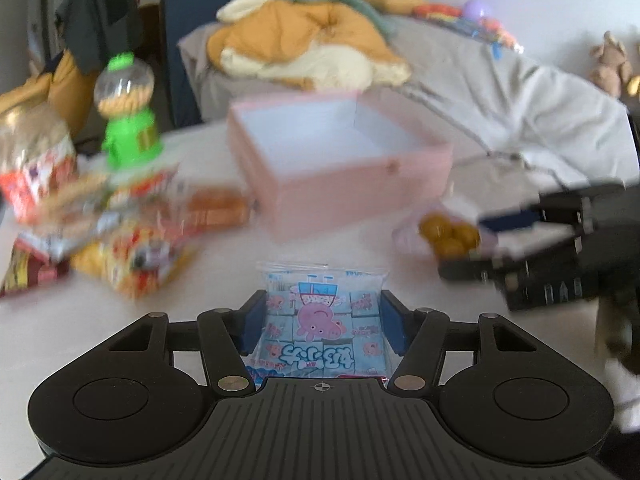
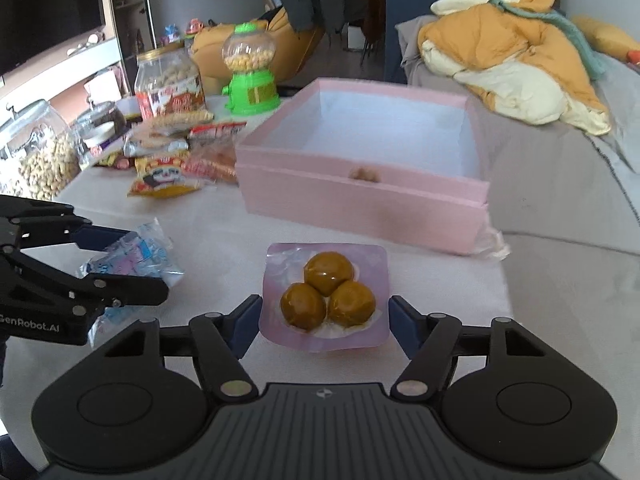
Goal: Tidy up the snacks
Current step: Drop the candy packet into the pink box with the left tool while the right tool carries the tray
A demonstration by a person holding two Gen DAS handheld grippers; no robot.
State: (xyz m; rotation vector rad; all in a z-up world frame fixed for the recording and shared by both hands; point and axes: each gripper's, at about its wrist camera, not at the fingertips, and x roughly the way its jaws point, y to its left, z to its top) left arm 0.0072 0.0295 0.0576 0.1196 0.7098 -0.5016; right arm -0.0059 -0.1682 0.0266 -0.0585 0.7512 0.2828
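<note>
My left gripper (image 1: 322,322) is shut on a blue cartoon-pig candy bag (image 1: 322,316), held above the white table; it also shows in the right wrist view (image 2: 132,252). My right gripper (image 2: 324,316) is shut on a pink pack of three brown balls (image 2: 326,294), which also shows in the left wrist view (image 1: 448,232). An open, empty pink box (image 1: 340,160) stands ahead of both grippers, and it shows in the right wrist view (image 2: 360,184) too.
A pile of snack packets (image 2: 172,156) lies at the left of the table. Behind it stand a green gumball dispenser (image 2: 250,72), a biscuit jar (image 2: 170,84) and a glass jar of peanuts (image 2: 40,152). A grey sofa (image 2: 560,208) with an orange blanket is on the right.
</note>
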